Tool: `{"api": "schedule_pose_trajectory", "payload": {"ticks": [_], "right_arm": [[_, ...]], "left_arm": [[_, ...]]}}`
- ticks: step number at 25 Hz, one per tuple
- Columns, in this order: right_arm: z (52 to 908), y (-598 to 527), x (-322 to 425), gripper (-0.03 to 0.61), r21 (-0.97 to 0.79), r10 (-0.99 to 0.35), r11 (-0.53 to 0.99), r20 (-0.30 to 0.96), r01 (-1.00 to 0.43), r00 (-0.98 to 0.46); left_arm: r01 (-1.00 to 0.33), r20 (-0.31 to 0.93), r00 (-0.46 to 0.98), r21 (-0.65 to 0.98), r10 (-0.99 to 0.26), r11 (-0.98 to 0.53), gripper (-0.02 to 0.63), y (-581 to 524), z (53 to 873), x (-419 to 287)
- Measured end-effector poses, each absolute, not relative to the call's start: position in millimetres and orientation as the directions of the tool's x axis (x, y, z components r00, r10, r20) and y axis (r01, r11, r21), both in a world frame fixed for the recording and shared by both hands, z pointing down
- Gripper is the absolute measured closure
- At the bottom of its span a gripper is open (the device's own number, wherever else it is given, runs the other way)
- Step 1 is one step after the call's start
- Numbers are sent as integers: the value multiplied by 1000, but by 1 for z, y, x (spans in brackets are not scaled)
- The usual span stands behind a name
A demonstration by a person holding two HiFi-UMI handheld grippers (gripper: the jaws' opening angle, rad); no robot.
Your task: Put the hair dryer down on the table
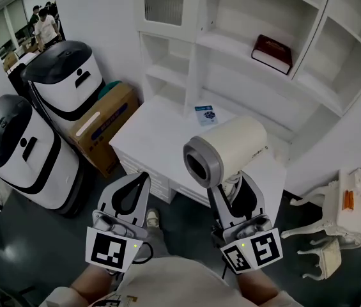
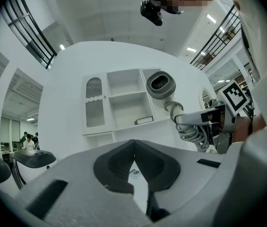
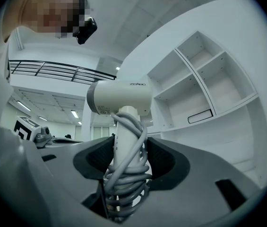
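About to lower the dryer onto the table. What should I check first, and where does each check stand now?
1. Grip: right gripper clamped on the dryer handle: ok.
2. The cord is wound round the handle, inside the grip: ok.
3. The left gripper is shut, empty and apart from the dryer: ok.
4. Bare table shows left of the dryer: ok.
5. The leaflet lies near the back edge; avoid it: ok.
6. Table directly behind the dryer is hidden: cannot tell.

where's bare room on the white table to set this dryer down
The table is bare from its front-left corner, by the cardboard box, up to the booklet, the only clutter, at the back. The hair dryer hides the right part, so that side is unclear.
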State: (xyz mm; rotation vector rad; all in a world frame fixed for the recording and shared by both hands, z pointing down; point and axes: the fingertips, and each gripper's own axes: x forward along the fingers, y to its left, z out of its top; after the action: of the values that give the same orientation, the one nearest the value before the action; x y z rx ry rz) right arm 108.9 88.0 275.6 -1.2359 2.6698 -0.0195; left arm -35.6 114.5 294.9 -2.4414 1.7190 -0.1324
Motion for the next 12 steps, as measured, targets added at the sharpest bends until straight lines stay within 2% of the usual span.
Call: {"api": "schedule_pose_trajectory", "payload": {"ticks": [12], "right_arm": [[260, -30, 35, 357, -79, -775, 622, -203, -779, -599]], "left_arm": [[-909, -34, 381, -195, -924, -368, 601, -16, 282, -109]]}}
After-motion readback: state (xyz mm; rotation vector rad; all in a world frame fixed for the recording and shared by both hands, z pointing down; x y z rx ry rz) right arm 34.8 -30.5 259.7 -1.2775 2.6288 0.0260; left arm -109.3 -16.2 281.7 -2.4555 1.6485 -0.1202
